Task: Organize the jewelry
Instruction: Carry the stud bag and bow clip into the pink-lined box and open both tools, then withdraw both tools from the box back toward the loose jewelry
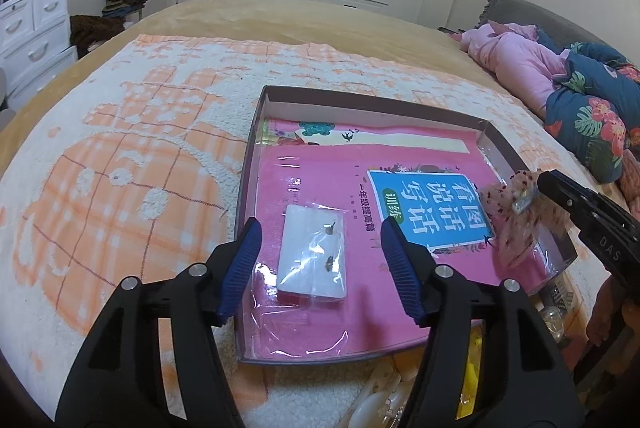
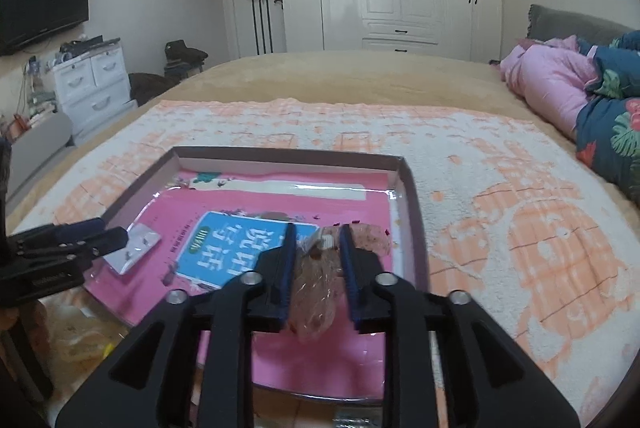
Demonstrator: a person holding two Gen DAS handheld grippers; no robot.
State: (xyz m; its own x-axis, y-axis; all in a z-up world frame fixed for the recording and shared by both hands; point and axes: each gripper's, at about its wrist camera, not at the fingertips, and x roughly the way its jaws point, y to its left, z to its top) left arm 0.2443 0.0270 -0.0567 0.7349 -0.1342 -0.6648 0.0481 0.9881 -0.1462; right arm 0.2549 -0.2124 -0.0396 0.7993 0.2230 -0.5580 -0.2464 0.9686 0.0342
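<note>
The left gripper (image 1: pixel 320 260) has its fingers wide open, one on each side of the earring card (image 1: pixel 312 254), w/o touching it. This card is a small white one in a clear plastic sleeve, w/ two small dark earrings on it, and it lies flat on the pink book (image 1: pixel 320 188) inside the shallow box (image 1: pixel 256 132) on the bed (image 1: pixel 120 148). The right gripper (image 2: pixel 318 248) has its fingers around a soft pink dotted hair bow in a clear bag (image 2: pixel 316 300), approx. at the right side of the same box; whether they really pinch it I cannot tell. I think both pieces are very light. The sleeve looks slippery and lies flat, so better to take the card by its long edges, not by the loose film. The bow is soft and will crush; take it at the middle knot.
</note>
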